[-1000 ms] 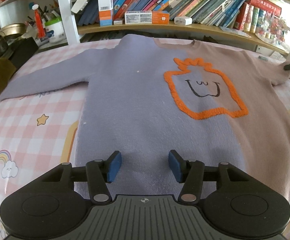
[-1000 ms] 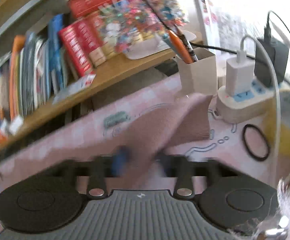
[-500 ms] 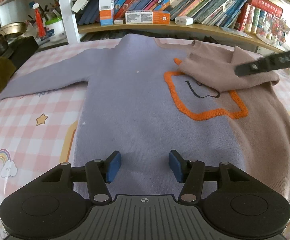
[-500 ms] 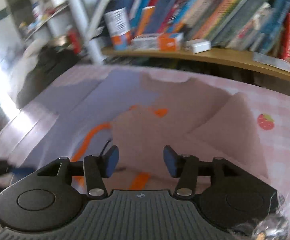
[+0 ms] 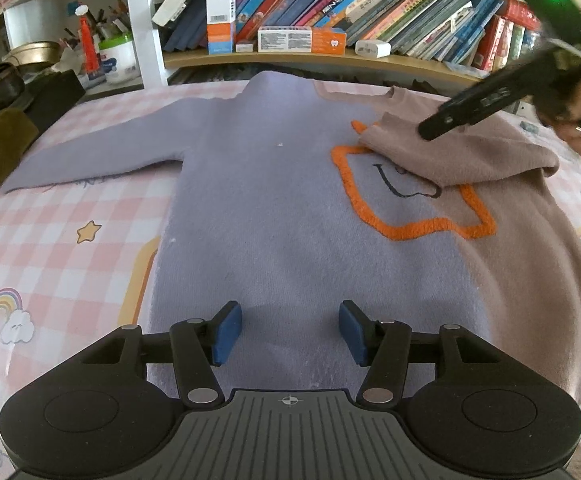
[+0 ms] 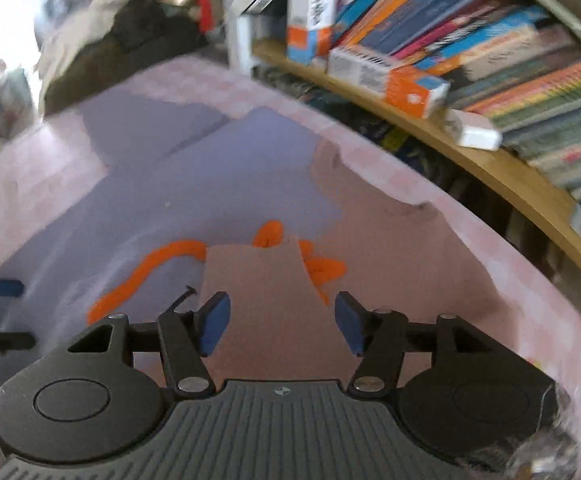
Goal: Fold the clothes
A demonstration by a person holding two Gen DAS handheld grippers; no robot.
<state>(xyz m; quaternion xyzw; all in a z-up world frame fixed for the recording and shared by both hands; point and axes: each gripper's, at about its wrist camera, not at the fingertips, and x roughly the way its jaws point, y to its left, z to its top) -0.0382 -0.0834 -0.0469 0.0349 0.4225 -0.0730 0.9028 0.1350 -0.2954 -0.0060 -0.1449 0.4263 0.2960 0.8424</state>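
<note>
A lilac and dusty-pink sweater with an orange outlined face lies flat on the pink checked bed cover. Its pink right sleeve is folded inward across the chest and covers part of the orange design; it also shows in the right wrist view. Its lilac left sleeve lies stretched out to the left. My left gripper is open and empty over the sweater's bottom hem. My right gripper is open and empty just above the folded pink sleeve; it shows in the left wrist view as a dark arm.
A wooden bookshelf full of books and boxes runs along the bed's far side. Dark clothes and bags are piled at the far left. The checked bed cover shows to the left of the sweater.
My right gripper carried the pink sleeve from the far right across onto the chest, then opened and let it go. My left gripper has stayed at the hem.
</note>
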